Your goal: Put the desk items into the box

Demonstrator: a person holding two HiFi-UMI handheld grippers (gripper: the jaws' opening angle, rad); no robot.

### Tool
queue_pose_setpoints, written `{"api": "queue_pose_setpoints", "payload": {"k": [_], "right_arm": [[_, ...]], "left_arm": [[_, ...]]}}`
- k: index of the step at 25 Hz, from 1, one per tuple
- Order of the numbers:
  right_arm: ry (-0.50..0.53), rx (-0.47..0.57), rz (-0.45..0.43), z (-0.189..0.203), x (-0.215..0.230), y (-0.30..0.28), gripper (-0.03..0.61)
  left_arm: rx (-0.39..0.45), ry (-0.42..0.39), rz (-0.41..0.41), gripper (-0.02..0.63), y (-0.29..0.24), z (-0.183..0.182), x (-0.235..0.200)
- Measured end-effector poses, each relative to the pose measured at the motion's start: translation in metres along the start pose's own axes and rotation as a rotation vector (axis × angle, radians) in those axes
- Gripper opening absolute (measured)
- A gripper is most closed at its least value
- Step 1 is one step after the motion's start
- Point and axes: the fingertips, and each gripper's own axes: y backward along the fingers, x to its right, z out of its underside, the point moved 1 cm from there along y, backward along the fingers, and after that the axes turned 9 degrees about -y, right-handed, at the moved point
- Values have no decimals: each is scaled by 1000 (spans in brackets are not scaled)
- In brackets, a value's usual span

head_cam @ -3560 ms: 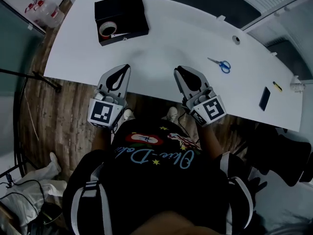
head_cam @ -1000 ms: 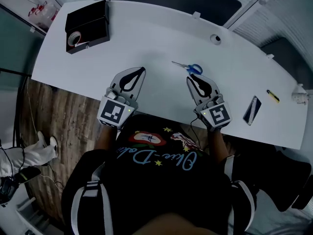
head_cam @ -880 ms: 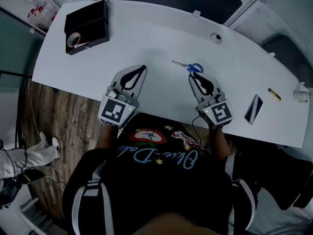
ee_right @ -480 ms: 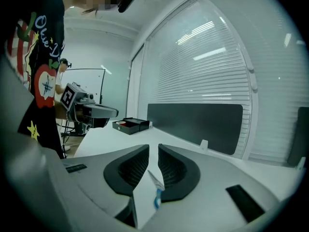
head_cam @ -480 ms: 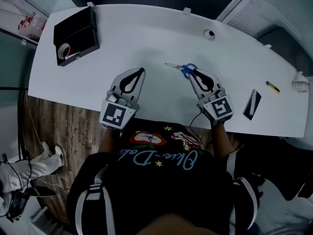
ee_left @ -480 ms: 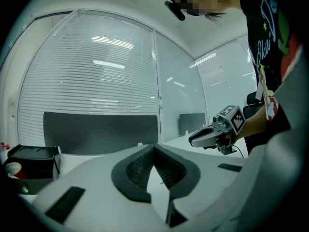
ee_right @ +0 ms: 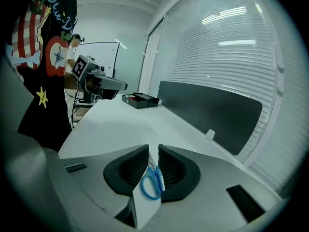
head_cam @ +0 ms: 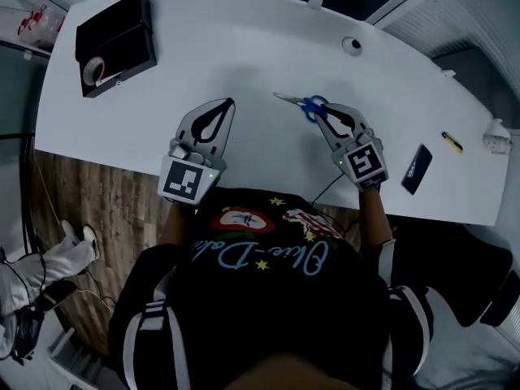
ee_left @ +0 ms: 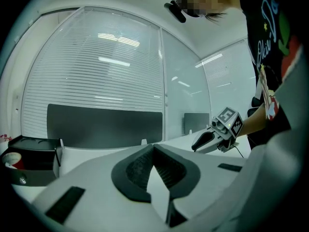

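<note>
Desk [head_cam: 244,47] bare between scissors [head_cam: 305,102] and box [head_cam: 114,31]; left gripper [head_cam: 230,101] hangs beside route.

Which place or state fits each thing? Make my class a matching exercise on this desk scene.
Things: 1 scissors; 2 tape roll; 3 phone; 4 left gripper.
Places or states: A in the black box; B jaws shut, empty; C between the right gripper's open jaws; D desk's right part.
Pairs: 1-C, 2-A, 3-D, 4-B.
Those right jaws have just been opening.
</note>
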Motion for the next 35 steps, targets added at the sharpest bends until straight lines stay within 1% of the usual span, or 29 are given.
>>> {"api": "queue_pose_setpoints", "payload": {"k": [3, 9, 15, 20, 28, 31, 35], "right_arm": [[33, -52, -29, 8, 0, -8, 80], [37, -127, -71, 22, 2, -19, 81], [109, -232, -102, 46, 10, -32, 86], [173, -324, -168, 62, 11, -41, 96], [155, -371, -198, 75, 14, -48, 106], [137, -376, -202, 79, 16, -49, 112], [104, -383, -233, 78, 17, -51, 118]], "left_arm": [[-14, 8, -3, -3, -1, 6, -3], [-17, 1, -2, -3, -5, 7, -8], [-26, 1, -11, -3, -6, 9, -15], [-37, 9, -34, -3, -5, 14, -23], [-53, 23, -47, -3, -6, 18, -27], [-52, 18, -47, -3, -7, 18, -27], [-53, 21, -45, -3, -9, 18, -24]]}}
